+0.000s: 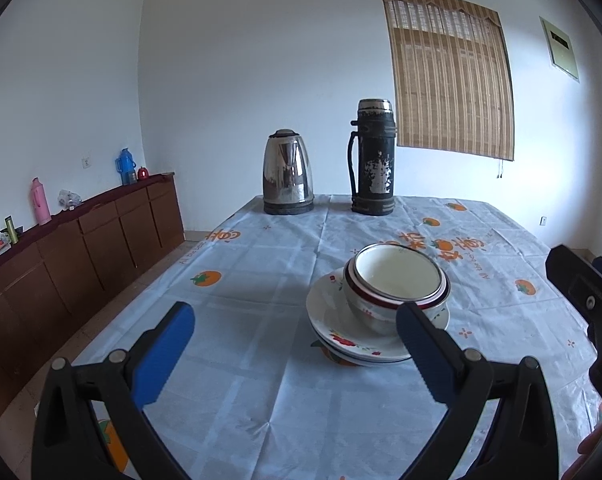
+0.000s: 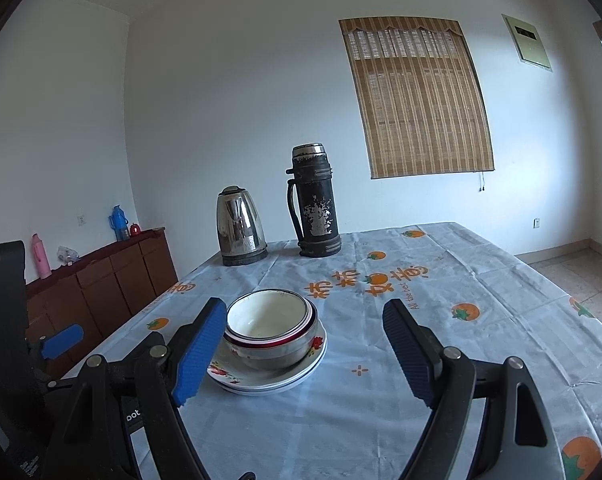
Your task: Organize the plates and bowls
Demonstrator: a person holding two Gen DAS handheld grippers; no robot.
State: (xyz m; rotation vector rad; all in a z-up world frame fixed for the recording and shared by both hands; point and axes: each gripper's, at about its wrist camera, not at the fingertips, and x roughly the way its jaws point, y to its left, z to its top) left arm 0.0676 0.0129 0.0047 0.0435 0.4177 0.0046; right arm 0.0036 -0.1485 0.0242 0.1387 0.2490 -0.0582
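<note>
Near the middle of the table, on a pale blue cloth printed with orange fruit and lettering, stands one stack of crockery: nested bowls sitting in shallow plates. The bowls are white inside, empty, with a dark red band under the rim and small red flowers on the outer wall; at least two rims show, one just inside the other. The plates are white with a red flower sprig and a thin blue edge line, and at least two lie one on the other. The left gripper stands wide open with nothing between its blue pads; its right pad overlaps the near right of the stack in the picture, but I cannot tell whether it touches. The right gripper is also spread wide and holds nothing, its left pad just beside the bowls. At the far end of the table a steel kettle stands left of a worn black flask, both upright and well apart from the stack.
</note>
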